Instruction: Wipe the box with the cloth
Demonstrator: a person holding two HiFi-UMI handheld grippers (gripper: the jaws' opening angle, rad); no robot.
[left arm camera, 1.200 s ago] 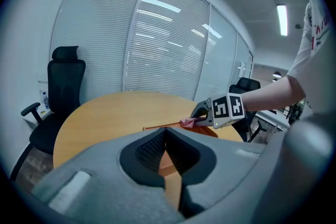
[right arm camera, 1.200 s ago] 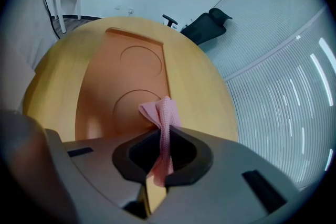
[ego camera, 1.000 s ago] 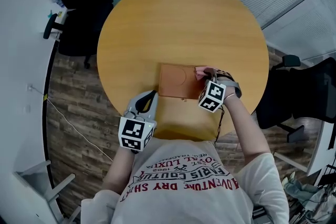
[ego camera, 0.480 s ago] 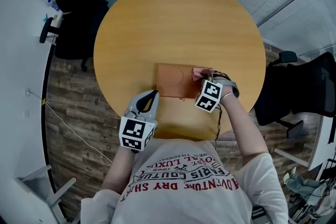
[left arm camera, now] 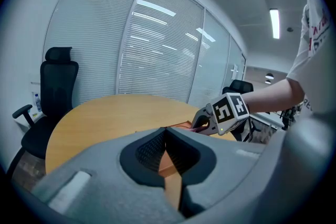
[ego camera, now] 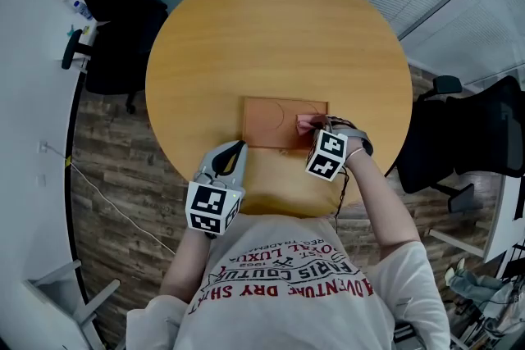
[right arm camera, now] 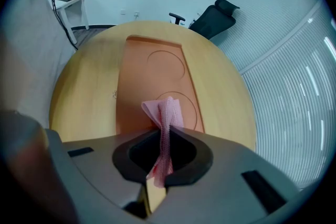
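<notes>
Box [ego camera: 271, 123], flat and orange-brown, sits toward 6 o'clock on the table [ego camera: 279, 29] in the head view, with the pink cloth [ego camera: 305, 124] at its 3 o'clock edge. Left gripper view: left gripper [left arm camera: 167, 132] is clenched and empty. Right gripper view: right gripper [right arm camera: 164, 132] grasps the cloth.

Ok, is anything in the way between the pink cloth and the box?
No, nothing visible is. The right claw is shut on the cloth, and the cloth is right over the box top.
</notes>
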